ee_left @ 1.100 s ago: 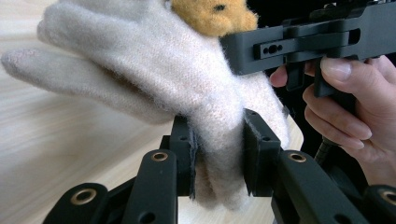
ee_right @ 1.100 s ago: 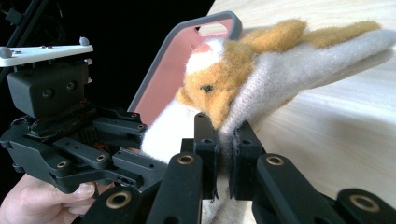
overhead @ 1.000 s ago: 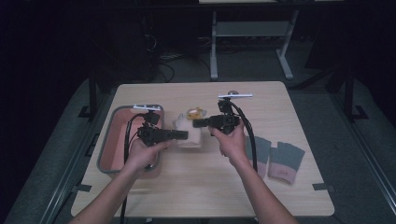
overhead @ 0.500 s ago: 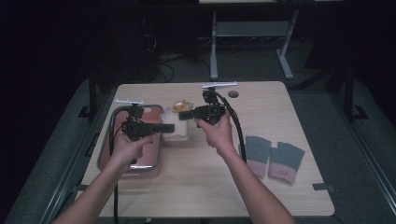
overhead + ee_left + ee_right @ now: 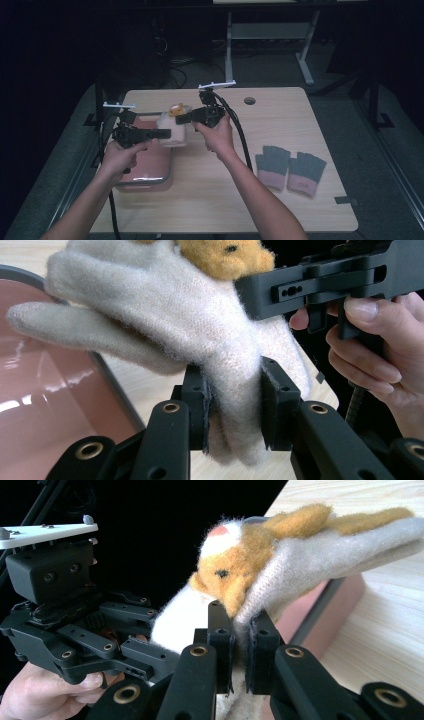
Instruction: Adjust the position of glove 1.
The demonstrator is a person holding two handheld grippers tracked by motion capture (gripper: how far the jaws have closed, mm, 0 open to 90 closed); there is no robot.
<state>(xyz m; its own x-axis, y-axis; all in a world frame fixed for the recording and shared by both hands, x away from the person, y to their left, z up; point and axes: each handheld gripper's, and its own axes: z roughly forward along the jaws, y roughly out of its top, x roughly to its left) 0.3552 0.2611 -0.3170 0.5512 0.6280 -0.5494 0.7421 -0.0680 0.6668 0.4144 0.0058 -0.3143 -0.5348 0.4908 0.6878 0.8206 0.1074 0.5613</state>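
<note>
2 grey-and-pink gloves (image 5: 290, 169) lie side by side on the table (image 5: 210, 200), right of centre.

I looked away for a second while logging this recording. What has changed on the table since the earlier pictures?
Both hands have carried the cream glove leftward, from the table's middle to above the tray's right edge. The left tool and the right tool stay shut on it, and it hangs between them. The grey gloves lie where they did, and the tray has not moved.
</note>
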